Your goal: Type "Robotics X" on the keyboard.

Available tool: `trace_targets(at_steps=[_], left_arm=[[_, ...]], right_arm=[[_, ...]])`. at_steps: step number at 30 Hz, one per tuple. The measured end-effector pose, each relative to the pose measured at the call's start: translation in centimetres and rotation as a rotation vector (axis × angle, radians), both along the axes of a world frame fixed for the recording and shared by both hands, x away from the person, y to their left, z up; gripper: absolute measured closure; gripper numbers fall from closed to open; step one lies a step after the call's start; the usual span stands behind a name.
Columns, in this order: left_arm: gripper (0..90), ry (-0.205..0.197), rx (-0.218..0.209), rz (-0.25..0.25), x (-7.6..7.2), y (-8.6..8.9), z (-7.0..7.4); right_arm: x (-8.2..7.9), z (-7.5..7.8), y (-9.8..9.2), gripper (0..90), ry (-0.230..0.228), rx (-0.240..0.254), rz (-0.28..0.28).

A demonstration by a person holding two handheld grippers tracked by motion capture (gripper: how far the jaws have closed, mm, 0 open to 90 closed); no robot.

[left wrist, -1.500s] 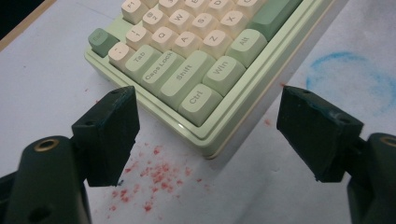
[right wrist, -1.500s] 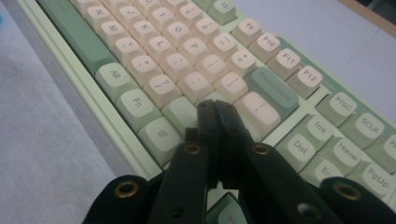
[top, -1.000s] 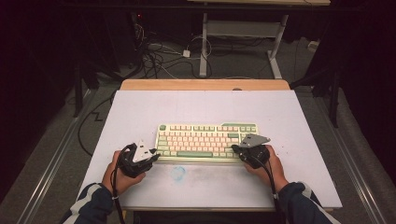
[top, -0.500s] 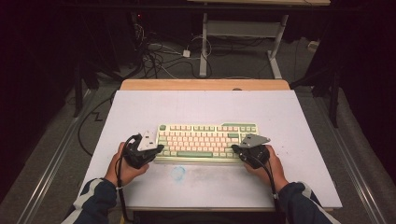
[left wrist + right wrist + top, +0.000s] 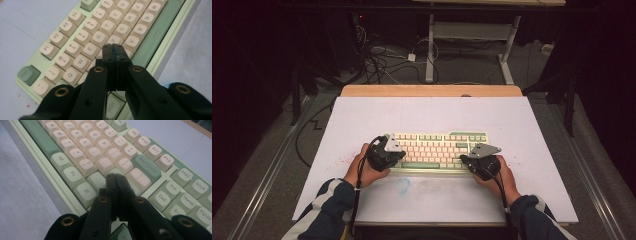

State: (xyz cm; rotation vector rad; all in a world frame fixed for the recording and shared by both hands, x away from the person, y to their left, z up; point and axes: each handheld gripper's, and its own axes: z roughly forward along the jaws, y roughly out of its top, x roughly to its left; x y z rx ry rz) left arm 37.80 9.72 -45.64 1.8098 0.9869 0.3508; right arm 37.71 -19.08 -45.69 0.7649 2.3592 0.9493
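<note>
A pale green keyboard (image 5: 437, 147) with cream keys lies near the front of the white table top (image 5: 432, 115). My left gripper (image 5: 399, 156) is over its left end. In the left gripper view the keyboard (image 5: 82, 37) runs below the left gripper (image 5: 111, 47), whose jaws are pressed together with nothing between them, tips above the middle letter rows. My right gripper (image 5: 465, 160) is at the keyboard's right end. In the right gripper view the right gripper (image 5: 115, 177) is shut and empty, tips over the keys (image 5: 95, 145) below the backspace key.
A wooden strip (image 5: 432, 90) borders the table's far edge. Beyond it, cables (image 5: 387, 60) and a metal stand (image 5: 472, 35) are on the dark floor. A faint blue smudge (image 5: 403, 186) and red specks (image 5: 343, 161) mark the table top near the front.
My left hand has moved right and forward, from beside the keyboard onto its left end. The right hand has stayed where it was.
</note>
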Motion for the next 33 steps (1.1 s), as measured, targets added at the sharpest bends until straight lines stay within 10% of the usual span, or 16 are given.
trace_targets(at_steps=[33], left_arm=[[85.9,-0.018,0.021,-0.001,-0.1,-0.1,-0.7]], right_arm=[[-0.1,0.0,0.0,90.0,-0.007,-0.008,0.002]])
